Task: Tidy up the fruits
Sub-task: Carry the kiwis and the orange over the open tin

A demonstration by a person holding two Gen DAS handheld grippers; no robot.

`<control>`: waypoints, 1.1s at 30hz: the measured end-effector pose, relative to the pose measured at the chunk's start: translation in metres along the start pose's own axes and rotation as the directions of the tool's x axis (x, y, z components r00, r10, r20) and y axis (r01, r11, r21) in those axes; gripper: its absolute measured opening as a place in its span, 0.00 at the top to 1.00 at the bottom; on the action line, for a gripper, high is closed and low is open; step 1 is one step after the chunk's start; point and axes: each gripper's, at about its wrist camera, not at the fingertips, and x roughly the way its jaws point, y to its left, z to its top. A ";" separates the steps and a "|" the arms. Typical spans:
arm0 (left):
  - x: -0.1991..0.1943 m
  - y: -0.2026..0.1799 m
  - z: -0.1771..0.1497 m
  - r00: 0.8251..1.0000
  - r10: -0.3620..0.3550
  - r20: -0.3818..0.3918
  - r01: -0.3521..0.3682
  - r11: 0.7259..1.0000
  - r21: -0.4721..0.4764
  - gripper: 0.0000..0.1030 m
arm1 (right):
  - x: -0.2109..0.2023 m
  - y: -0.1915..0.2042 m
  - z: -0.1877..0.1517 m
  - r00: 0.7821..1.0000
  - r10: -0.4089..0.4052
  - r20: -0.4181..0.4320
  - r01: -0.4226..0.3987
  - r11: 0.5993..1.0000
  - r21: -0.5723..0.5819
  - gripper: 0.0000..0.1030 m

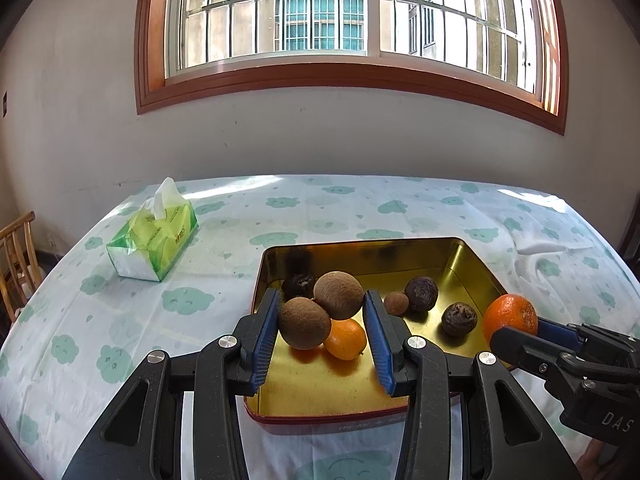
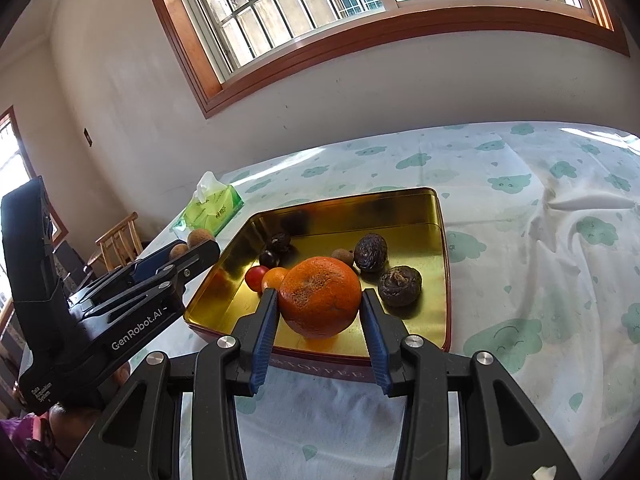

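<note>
My left gripper (image 1: 320, 312) is shut on two brown round fruits (image 1: 320, 308), held above the near-left part of the gold tin tray (image 1: 460, 256). A small orange (image 1: 346, 338) lies in the tray just below them. My right gripper (image 2: 319, 304) is shut on a large orange (image 2: 320, 296), held over the tray's near edge (image 2: 320, 350); it also shows in the left wrist view (image 1: 510, 316). In the tray lie dark wrinkled fruits (image 2: 370, 252), a small brown fruit (image 1: 396, 303), a small orange (image 2: 274, 276) and a red fruit (image 2: 256, 277).
A green tissue pack (image 1: 154, 238) lies on the cloud-print tablecloth (image 1: 180, 320) to the left of the tray. A wooden chair (image 1: 18, 264) stands off the table's left side. A wall with a window runs behind the table.
</note>
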 end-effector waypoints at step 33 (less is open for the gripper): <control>0.023 -0.001 0.004 1.000 0.006 -0.013 -0.006 1.000 0.002 0.58 | 0.021 -0.008 0.008 1.000 0.001 -0.003 -0.001 1.000 0.013 0.62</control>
